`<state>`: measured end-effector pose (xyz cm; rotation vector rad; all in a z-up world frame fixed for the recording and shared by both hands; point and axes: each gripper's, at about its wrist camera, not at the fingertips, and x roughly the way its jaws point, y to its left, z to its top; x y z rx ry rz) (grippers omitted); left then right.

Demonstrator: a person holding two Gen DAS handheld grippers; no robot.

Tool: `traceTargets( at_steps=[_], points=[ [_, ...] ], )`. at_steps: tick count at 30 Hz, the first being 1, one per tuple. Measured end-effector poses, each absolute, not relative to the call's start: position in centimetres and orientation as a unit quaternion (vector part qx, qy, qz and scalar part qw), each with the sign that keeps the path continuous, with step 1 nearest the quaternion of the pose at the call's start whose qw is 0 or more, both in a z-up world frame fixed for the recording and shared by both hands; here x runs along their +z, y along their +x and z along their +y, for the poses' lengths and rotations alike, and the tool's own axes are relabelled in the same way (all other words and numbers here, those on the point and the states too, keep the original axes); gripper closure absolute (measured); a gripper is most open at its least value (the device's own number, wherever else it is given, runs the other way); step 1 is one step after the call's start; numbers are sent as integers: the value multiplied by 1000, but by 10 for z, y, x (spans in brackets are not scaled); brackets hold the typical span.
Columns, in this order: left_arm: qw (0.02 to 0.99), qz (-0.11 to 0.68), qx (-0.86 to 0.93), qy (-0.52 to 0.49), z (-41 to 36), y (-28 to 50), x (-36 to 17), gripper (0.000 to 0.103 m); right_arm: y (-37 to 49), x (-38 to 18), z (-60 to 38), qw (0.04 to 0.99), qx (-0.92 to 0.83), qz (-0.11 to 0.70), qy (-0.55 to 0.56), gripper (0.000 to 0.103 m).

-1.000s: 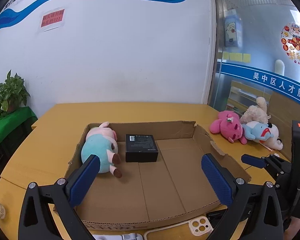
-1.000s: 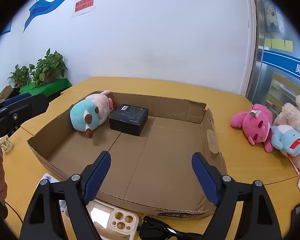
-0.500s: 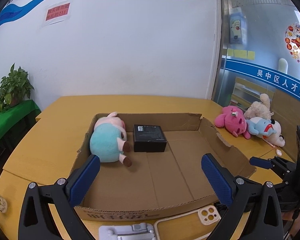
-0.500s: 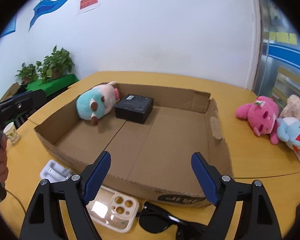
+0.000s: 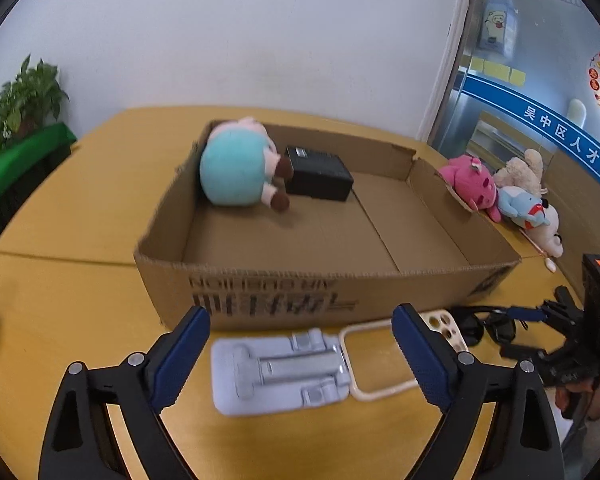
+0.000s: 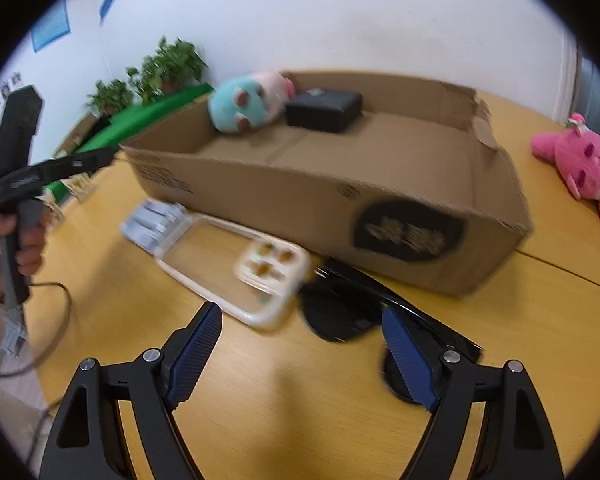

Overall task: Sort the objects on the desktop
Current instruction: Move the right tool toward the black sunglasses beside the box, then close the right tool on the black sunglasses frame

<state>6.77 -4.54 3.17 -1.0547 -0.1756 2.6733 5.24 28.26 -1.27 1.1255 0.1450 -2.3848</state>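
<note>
Right ahead of the left gripper (image 5: 300,354), jaws closing with nothing gripped yet, the grey stand (image 5: 280,372) lies crosswise between them, while the right gripper (image 6: 302,354) hangs open by the sunglasses (image 6: 348,312).

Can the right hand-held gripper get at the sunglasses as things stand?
Probably yes. The right hand-held gripper is open and empty, and the sunglasses lie on bare table just ahead of its fingers. The phone case beside them looks clear of the approach.
</note>
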Motion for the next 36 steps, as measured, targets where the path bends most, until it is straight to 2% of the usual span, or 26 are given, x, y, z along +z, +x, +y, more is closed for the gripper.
traceTargets(
  at_steps=[6, 13, 17, 22, 26, 31, 36],
  points=[
    [163, -61, 911, -374, -22, 71, 20, 11, 32, -11, 321, 213, -884, 78, 408, 21],
    [215, -49, 901, -375, 20, 65, 23, 11, 20, -33, 326, 240, -866, 90, 430, 21],
    [234, -39, 895, -377, 37, 63, 25, 11, 31, -42, 323, 267, -846, 67, 456, 21],
    [253, -32, 891, -377, 54, 61, 25, 11, 54, -10, 332, 294, -862, 69, 406, 21],
    [263, -44, 886, -381, 61, 58, 24, 11, 25, -9, 355, 267, -876, 72, 394, 20],
    [266, -47, 881, -389, 66, 57, 20, 11, -26, -32, 374, 321, -845, 25, 428, 20],
    [272, -41, 876, -397, 72, 59, 14, 11, -22, -41, 363, 361, -812, 38, 457, 20]
  ],
)
